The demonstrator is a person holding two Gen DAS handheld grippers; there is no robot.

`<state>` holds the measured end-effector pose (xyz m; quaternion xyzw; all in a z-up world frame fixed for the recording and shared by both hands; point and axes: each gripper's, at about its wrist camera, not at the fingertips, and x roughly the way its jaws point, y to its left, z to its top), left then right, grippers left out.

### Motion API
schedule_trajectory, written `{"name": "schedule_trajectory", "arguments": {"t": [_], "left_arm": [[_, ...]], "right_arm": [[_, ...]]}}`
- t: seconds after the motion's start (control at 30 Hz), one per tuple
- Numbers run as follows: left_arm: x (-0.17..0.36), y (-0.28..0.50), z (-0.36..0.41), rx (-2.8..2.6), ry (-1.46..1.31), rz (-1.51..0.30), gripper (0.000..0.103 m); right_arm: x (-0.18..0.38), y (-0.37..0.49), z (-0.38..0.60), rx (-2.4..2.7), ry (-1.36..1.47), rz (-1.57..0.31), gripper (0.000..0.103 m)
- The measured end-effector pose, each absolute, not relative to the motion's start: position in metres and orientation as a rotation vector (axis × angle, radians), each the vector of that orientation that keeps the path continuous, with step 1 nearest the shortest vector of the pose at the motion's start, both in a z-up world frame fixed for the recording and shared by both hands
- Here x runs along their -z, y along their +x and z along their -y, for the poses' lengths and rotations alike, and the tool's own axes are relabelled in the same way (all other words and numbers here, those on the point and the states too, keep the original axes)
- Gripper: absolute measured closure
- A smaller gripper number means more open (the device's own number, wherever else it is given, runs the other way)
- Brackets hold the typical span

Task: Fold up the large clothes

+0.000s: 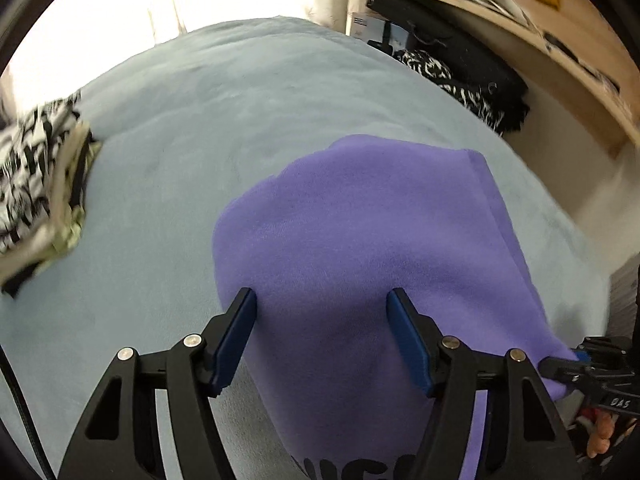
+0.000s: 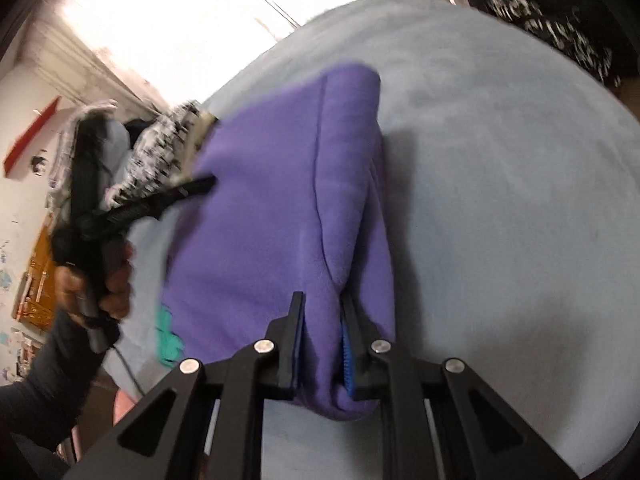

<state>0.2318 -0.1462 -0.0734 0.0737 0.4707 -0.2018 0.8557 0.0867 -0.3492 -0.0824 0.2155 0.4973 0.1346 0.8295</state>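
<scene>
Two grippers work one purple sweatshirt (image 1: 360, 248) on a bed covered by a pale blue blanket (image 1: 192, 128). It lies folded toward the near edge of the bed, with dark printed lettering just showing at its near end in the left wrist view, and a ribbed band along its far right side. The left gripper (image 1: 322, 316) hovers over the near part of it with its blue-padded fingers (image 1: 236, 336) spread wide, nothing between them but the cloth below; whether the tips press into the fabric I cannot tell. The right gripper (image 2: 322, 340) is nearly closed, pinching a thick bunched fold of the purple fabric at its near right corner, and that fold bulges out under the fingers. From the right wrist view a hand (image 2: 96, 280) in a dark sleeve grips the left tool's handle beside the bed. A stack of black-and-white patterned clothes (image 1: 36, 184) sits at the bed's left edge, well apart from the sweatshirt. More dark and patterned garments (image 1: 464, 80) are heaped past the far right corner, under a wooden shelf (image 1: 560, 28)
</scene>
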Motion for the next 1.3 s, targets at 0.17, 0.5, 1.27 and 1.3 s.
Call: {"name": "schedule_trajectory", "arguments": {"t": [0.17,0.5,1.27,1.3], "left_arm": [[0.073,0.227,0.15,0.385,0.17,-0.975,0.037],[0.071,0.236,0.118,0.462,-0.008,-1.051,0.03],[0.096,0.279,0.108,0.461,-0.142,-1.109,0.028],[0.097,0.279,0.111,0.454,-0.117,-1.096,0.026]], "right_arm": [[0.086,0.098,0.342,-0.272,0.436,-1.083,0.084],[0.048,0.172,0.376,-0.243,0.509,-0.989,0.04],[0.098,0.267,0.358,-0.237,0.459,-1.105,0.09],[0.108,0.268,0.358,-0.231,0.473,-1.123,0.089]]}}
